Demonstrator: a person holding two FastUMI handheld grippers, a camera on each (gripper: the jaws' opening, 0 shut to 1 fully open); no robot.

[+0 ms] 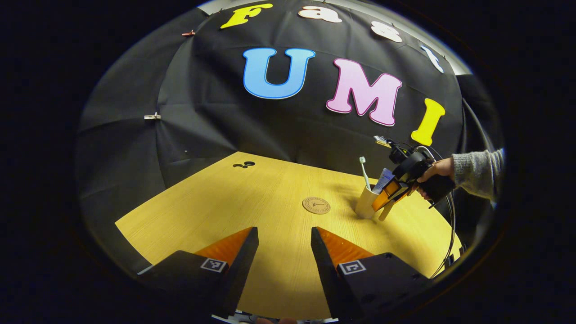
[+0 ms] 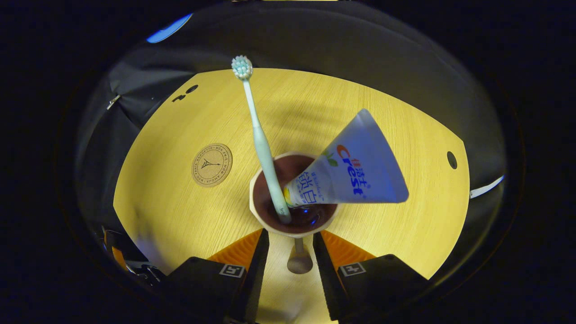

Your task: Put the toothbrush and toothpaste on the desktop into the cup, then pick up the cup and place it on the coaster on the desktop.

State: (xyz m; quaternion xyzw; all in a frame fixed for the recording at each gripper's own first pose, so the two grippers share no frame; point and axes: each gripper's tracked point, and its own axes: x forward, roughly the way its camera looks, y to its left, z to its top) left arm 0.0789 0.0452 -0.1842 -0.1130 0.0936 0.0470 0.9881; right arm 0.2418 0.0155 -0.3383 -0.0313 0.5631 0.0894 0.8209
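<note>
Since the toothbrush (image 2: 263,148) and toothpaste (image 2: 355,168) already stand in the cup (image 2: 292,193), what matters now is the cup's handle (image 2: 299,258), which points straight back between the fingers of my right gripper (image 2: 290,243). Its jaws are narrow but seem not to press the handle. The coaster (image 2: 212,164) lies on the tabletop (image 2: 405,225) to the cup's left. My left gripper (image 1: 284,245) hangs wide and empty, well apart. The handle's lower end is hard to make out.
</note>
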